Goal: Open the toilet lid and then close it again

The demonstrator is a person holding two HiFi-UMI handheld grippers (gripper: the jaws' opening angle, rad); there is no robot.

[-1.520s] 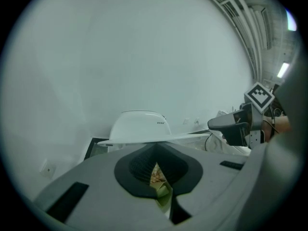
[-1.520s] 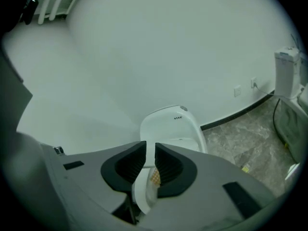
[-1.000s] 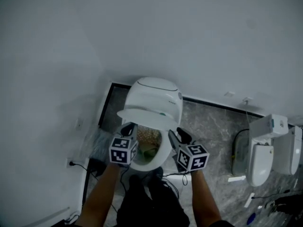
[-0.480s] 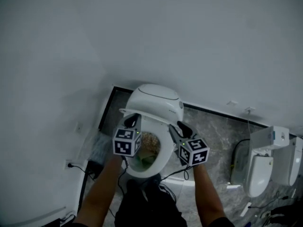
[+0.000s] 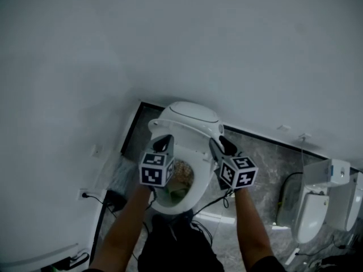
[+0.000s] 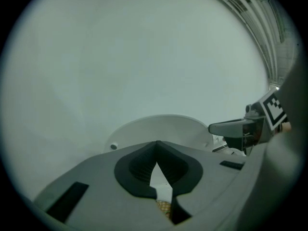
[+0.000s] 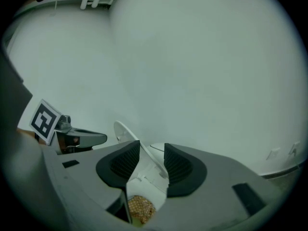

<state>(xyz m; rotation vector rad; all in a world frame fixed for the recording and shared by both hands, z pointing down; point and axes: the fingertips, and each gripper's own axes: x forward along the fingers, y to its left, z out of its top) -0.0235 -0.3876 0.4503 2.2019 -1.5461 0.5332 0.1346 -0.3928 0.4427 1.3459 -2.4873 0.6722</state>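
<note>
Now, your right tongs (image 7: 151,150) are closed on the right edge of the toilet lid (image 5: 190,137). The thin white rim goes between the two dark pads (image 7: 179,165) and fills the gap, so I judge this is a real grip and not only a touch.

Your left tongs (image 6: 157,147) are closed with nothing in them. Their tip stands at the left edge of the lid, probably as a blunt support from that side, though I cannot tell if it touches.

The lid is raised steeply just in front of both tongs, its inside turned to you. It does not yet rest on the back part of the toilet (image 5: 191,111) behind it. Holding it at both side edges should keep the wide lid level on its hinge.

Below the tongs the bowl (image 5: 195,188) is uncovered, with something brown and green inside. Beyond is the plain wall (image 5: 181,38). Well to the right of your right tongs stands another toilet (image 5: 311,220).
</note>
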